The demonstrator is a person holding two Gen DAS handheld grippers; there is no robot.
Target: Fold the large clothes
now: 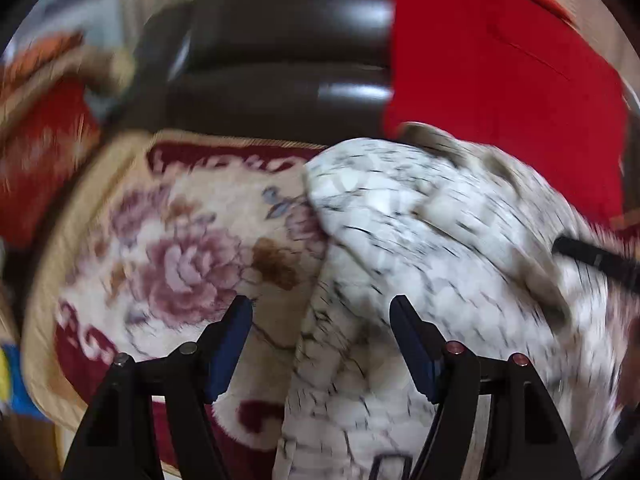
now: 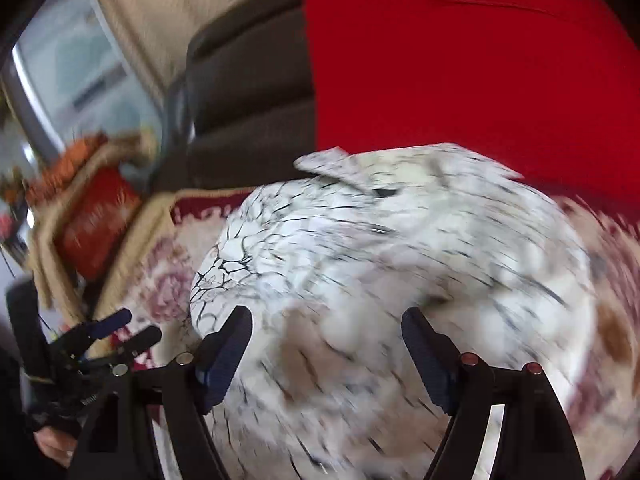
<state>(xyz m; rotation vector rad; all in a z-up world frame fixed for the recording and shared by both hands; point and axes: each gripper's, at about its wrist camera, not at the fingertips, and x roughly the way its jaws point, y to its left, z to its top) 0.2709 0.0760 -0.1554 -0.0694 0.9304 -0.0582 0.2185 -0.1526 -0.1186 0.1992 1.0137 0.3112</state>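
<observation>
The left gripper has its jaws spread apart, pressing on nothing; the pale garment with a dark crackle print passes under the gap between them, its left border draped down toward the camera. The right gripper likewise stands with its jaws wide and empty above the same garment, which fills the space between and beyond its blue pads. The garment lies in a rumpled heap on a floral blanket, covering the blanket's right part and reaching its far edge, while the left part with a pink rose and a dark red border stays bare. Motion blur smears most of the cloth, so its folds, and which parts are sleeves or collar, cannot be made out. Behind the blanket's far edge rises a dark brown padded backrest, with a red cloth hanging over its right side. In the right wrist view the left gripper appears small at the lower left, held by a hand that the frame cuts off.
</observation>
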